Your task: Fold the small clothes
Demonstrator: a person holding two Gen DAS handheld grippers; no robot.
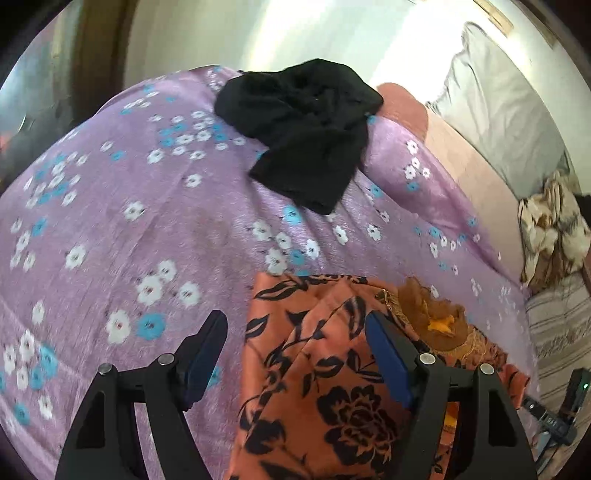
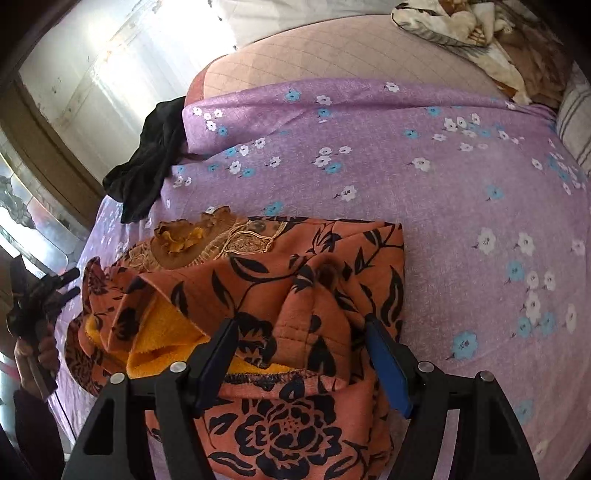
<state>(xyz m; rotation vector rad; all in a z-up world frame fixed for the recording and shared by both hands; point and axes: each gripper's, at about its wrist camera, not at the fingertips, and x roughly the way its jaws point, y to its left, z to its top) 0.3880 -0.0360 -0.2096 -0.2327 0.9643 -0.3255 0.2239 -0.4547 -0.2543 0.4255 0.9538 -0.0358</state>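
An orange garment with black flowers [image 1: 325,369] [image 2: 295,280] lies crumpled on the purple flowered bedsheet [image 1: 129,240] [image 2: 443,206], its yellow lining [image 2: 162,332] showing at a fold. My left gripper [image 1: 295,321] stands open over the garment's left edge, and its right finger is above the cloth. My right gripper [image 2: 301,323] is open too, with the garment's hem lying between and below its fingers. The right wrist view also shows the left gripper [image 2: 74,283], held by a hand at the far left. A black garment [image 1: 306,125] [image 2: 147,162] lies bunched at the bed's far edge.
Bare pink mattress [image 2: 332,55] shows beyond the sheet. A brown-and-cream blanket [image 1: 554,229] [image 2: 461,22] and a striped pillow [image 1: 561,325] lie at the head end. A dark device [image 1: 561,417] sits beside the bed. A white wall and door frame stand past the far edge.
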